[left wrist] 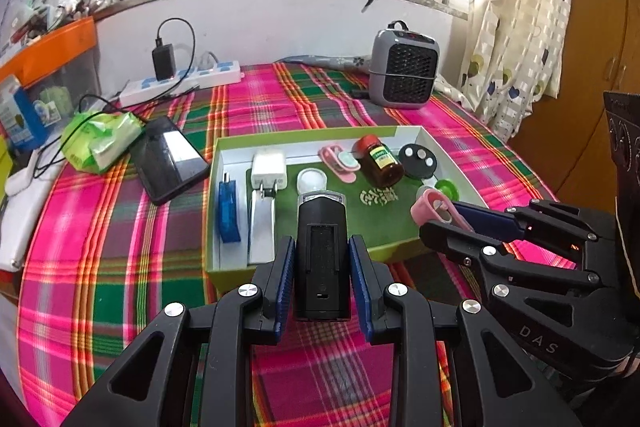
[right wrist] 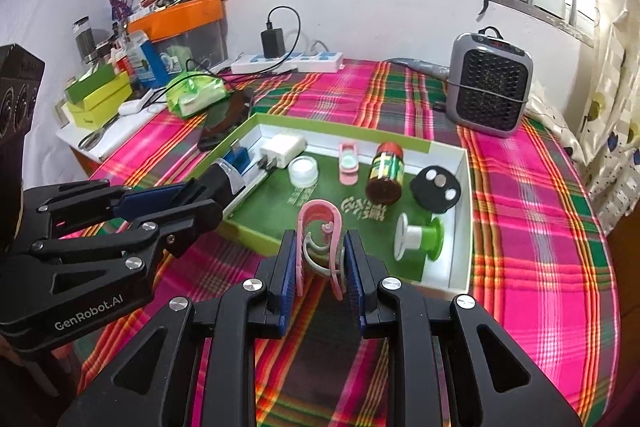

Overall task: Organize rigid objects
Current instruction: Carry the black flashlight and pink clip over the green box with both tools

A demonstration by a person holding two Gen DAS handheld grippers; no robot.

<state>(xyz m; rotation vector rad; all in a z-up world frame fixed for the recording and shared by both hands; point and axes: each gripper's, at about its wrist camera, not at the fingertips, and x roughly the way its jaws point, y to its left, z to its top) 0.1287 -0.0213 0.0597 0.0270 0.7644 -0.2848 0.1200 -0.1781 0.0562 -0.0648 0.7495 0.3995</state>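
A shallow green-rimmed box (left wrist: 304, 133) (right wrist: 344, 135) lies on the plaid cloth. It holds a white charger (right wrist: 282, 149), a blue plug (left wrist: 228, 211), a clear cap (right wrist: 304, 171), a small pink clip (right wrist: 348, 163), a brown bottle (right wrist: 386, 175), a black disc (right wrist: 436, 189) and a green-white spool (right wrist: 420, 237). My left gripper (left wrist: 322, 247) (right wrist: 200, 199) is shut on a black torch-like device (left wrist: 322, 255) above the box's near-left edge. My right gripper (right wrist: 320, 247) (left wrist: 440, 217) is shut on a large pink clip (right wrist: 320, 223) above the near edge.
Left of the box lie a black phone (left wrist: 170, 159) and a green packet (left wrist: 100, 143), with cables. A power strip (left wrist: 180, 83) runs along the back wall. A grey heater (right wrist: 490, 85) stands at the back right. Cluttered bins sit at the far left, a curtain on the right.
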